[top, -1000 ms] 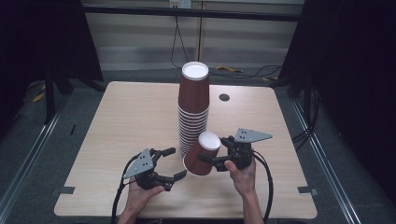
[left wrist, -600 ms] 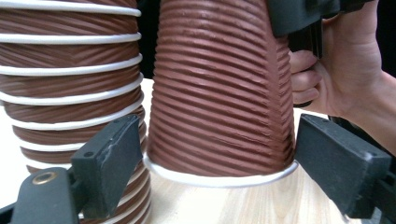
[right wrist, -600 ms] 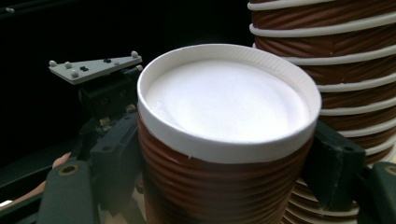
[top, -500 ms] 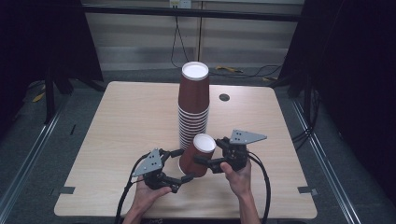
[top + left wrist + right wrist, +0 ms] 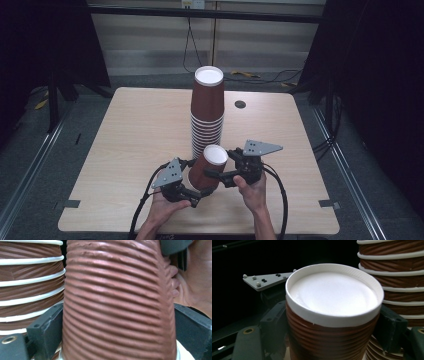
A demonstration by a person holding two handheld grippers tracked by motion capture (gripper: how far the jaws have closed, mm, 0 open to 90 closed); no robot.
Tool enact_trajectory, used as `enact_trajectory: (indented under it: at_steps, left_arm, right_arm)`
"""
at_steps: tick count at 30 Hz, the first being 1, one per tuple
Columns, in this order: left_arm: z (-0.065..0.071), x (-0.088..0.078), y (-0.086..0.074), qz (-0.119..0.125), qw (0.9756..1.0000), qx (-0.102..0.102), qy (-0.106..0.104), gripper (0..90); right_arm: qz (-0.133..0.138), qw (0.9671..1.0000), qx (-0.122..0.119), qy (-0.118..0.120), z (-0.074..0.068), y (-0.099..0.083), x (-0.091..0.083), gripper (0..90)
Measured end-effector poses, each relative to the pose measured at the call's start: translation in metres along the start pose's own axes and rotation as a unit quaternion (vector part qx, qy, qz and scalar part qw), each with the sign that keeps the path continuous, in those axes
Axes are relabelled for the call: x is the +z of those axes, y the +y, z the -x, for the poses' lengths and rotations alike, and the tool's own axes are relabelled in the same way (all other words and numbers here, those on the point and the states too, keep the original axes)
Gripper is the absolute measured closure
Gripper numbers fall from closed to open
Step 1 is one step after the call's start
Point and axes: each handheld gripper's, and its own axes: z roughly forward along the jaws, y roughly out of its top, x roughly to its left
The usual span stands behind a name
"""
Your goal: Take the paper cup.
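The tall stack of cups (image 5: 207, 117) stands mid-tabletop (image 5: 130, 130), just behind the loose cup (image 5: 207, 167) and nearly touching it, so nothing passes between them. The left hand-held gripper (image 5: 192, 187) and right hand-held gripper (image 5: 220, 167) crowd that cup's sides. Wide bare board lies left and right of the stack; a small dark hole (image 5: 240, 104) sits far right.

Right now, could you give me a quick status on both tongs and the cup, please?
Right tongs shut on cup, upside down, tilted. Left tongs just opening, jaws flanking the cup's lower end, grip unclear. Stack close behind; table otherwise free.
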Motion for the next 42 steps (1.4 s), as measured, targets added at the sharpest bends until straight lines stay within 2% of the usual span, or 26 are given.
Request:
enact_trajectory:
  at_steps: [2, 6, 19, 26, 34, 42]
  left_arm:
    - [0.001, 0.001, 0.001, 0.001, 1.0, 0.002, 0.008, 7.1]
    - [0.001, 0.002, 0.001, 0.0, 1.0, 0.002, 0.007, 8.2]
    - [-0.001, -0.001, 0.003, -0.028, 0.9994, 0.018, 0.006, 12.2]
    - [-0.003, -0.004, 0.003, -0.032, 0.9994, 0.012, 0.007, 12.2]
    - [-0.006, -0.01, 0.003, -0.038, 0.9992, 0.008, 0.006, 12.3]
    - [-0.011, -0.017, 0.003, -0.036, 0.9992, 0.001, 0.015, 12.4]
  right_arm:
    - [-0.001, 1.0, -0.003, 0.002, -0.001, 0.0, 0.001, 22.9]
    - [-0.002, 1.0, -0.007, 0.0, -0.001, 0.001, -0.001, 22.8]
    - [-0.012, 0.9999, -0.011, 0.002, 0.0, 0.0, 0.004, 19.8]
    - [-0.022, 0.9998, -0.003, -0.001, 0.002, -0.002, 0.005, 13.5]
    - [-0.025, 0.9997, 0.0, 0.002, 0.001, -0.002, 0.004, 13.7]
    - [-0.025, 0.9997, 0.001, -0.002, 0.001, -0.002, 0.0, 13.6]
